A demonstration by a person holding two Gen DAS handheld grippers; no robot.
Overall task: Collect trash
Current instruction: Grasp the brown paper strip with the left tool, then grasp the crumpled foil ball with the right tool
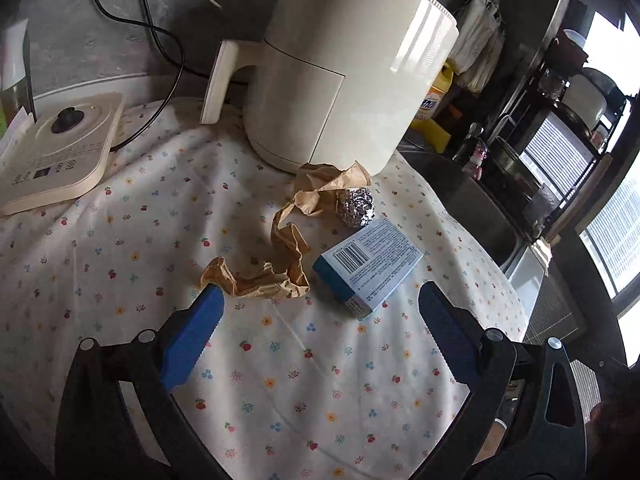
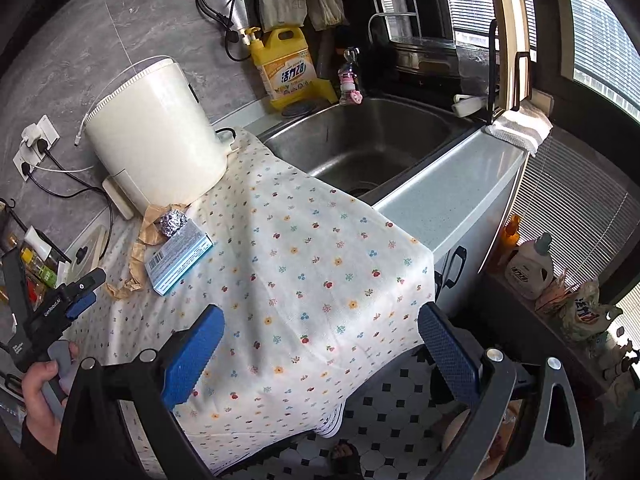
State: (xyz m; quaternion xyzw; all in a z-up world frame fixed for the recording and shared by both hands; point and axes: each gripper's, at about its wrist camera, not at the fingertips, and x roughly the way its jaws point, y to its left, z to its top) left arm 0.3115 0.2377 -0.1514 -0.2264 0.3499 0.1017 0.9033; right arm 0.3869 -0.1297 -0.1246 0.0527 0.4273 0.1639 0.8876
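Three pieces of trash lie on the flowered cloth (image 1: pixel 160 248): a crumpled strip of brown paper (image 1: pixel 280 248), a foil ball (image 1: pixel 355 209) and a blue-and-white carton (image 1: pixel 368 266) with a barcode. My left gripper (image 1: pixel 320 300) is open and empty, just short of the paper and carton, with both between its blue fingers (image 1: pixel 192 336). My right gripper (image 2: pixel 318 316) is open and empty over the cloth's front corner, well right of the trash. The right wrist view shows the paper (image 2: pixel 142 248), foil (image 2: pixel 173 222), carton (image 2: pixel 180 258) and the left gripper (image 2: pixel 86 292).
A cream air fryer (image 1: pixel 344 64) stands right behind the trash. A kettle base (image 1: pixel 60 148) with a black cord lies at the left. A steel sink (image 2: pixel 372 140) is to the right, with a yellow detergent bottle (image 2: pixel 285 65) behind it. The counter edge drops to tiled floor (image 2: pixel 400 420).
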